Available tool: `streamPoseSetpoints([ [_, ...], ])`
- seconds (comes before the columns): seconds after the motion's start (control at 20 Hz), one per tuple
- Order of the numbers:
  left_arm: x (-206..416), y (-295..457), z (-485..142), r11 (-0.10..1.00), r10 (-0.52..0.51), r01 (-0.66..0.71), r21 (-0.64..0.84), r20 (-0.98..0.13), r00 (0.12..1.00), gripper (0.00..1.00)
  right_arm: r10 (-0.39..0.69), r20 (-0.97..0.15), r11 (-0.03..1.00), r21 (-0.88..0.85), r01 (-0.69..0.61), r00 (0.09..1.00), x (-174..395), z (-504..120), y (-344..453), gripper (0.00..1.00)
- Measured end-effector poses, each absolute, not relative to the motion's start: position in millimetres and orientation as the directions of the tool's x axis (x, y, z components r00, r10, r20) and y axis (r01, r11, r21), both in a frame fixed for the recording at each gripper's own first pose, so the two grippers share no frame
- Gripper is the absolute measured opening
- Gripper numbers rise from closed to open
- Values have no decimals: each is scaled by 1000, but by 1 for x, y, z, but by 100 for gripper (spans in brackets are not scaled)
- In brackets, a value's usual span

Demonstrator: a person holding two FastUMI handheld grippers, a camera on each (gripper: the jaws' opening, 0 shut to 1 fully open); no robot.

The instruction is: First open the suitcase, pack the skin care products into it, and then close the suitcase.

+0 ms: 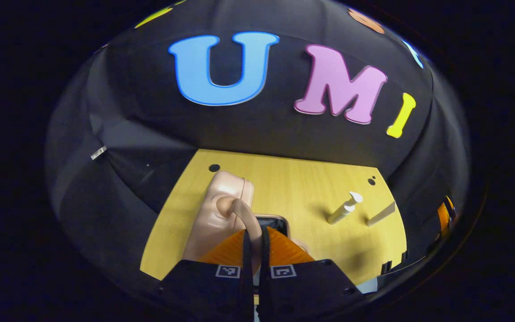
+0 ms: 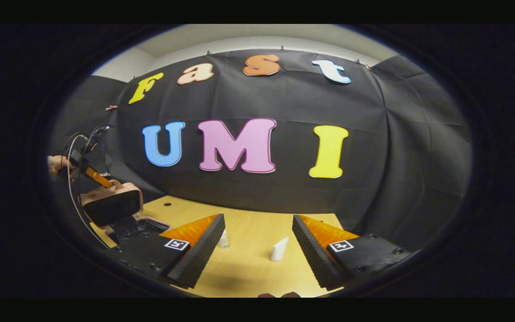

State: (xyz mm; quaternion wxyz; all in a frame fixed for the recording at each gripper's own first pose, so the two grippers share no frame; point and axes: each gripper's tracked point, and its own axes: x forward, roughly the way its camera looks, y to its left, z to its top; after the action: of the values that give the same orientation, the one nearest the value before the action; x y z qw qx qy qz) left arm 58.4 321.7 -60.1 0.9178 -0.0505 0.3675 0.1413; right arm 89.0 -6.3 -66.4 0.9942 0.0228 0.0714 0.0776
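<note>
My left gripper [image 1: 254, 230] is shut on the handle [image 1: 239, 209] of the small pink suitcase [image 1: 215, 210]. Its lid [image 2: 112, 203] is lifted partway above the dark-lined base [image 2: 139, 226]. In the right gripper view the left gripper [image 2: 93, 175] and the hand [image 2: 56, 165] holding it are far off at the left. A white pump bottle [image 1: 344, 208] and a white tube [image 1: 380, 214] stand on the wooden table [image 1: 293, 188] to the suitcase's right. My right gripper [image 2: 257, 241] is open above the table, with the tube [image 2: 280, 249] and bottle [image 2: 224, 239] beyond its fingers.
The table's far edge meets the black cloth wall. Small dark holes [image 1: 214, 167] mark the tabletop near its back corners. An orange part of the right gripper [image 1: 445, 214] sits at the right margin of the left gripper view. Bare wood lies between the suitcase and the bottles.
</note>
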Motion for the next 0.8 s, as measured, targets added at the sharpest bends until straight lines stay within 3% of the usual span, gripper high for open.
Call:
streamPoseSetpoints([
  [0.1, 38, 393, -53, 933, 324, -341, 114, -682, 656, 6, 154, -146, 987, 58, -148, 977, 97, -63, 10, 97],
  [0.15, 31, 427, -50, 922, 363, -353, 159, -672, 646, 10, 151, -146, 988, 61, -144, 978, 100, -61, 19, 97],
  [0.2, 28, 453, -56, 919, 372, -357, 171, -676, 635, 3, 150, -145, 988, 66, -142, 978, 103, -60, 28, 97],
  [0.4, 19, 557, -117, 891, 403, -418, 174, -728, 556, 7, 139, -198, 988, 91, -123, 970, 112, -71, 61, 97],
  [0.55, 17, 629, -191, 871, 341, -486, 67, -796, 500, 6, 68, -225, 994, 102, -46, 972, 120, -75, 68, 97],
  [0.8, 9, 669, -300, 839, 259, -544, 6, -884, 390, 7, -45, -306, 986, 140, 91, 951, 115, -95, 63, 97],
])
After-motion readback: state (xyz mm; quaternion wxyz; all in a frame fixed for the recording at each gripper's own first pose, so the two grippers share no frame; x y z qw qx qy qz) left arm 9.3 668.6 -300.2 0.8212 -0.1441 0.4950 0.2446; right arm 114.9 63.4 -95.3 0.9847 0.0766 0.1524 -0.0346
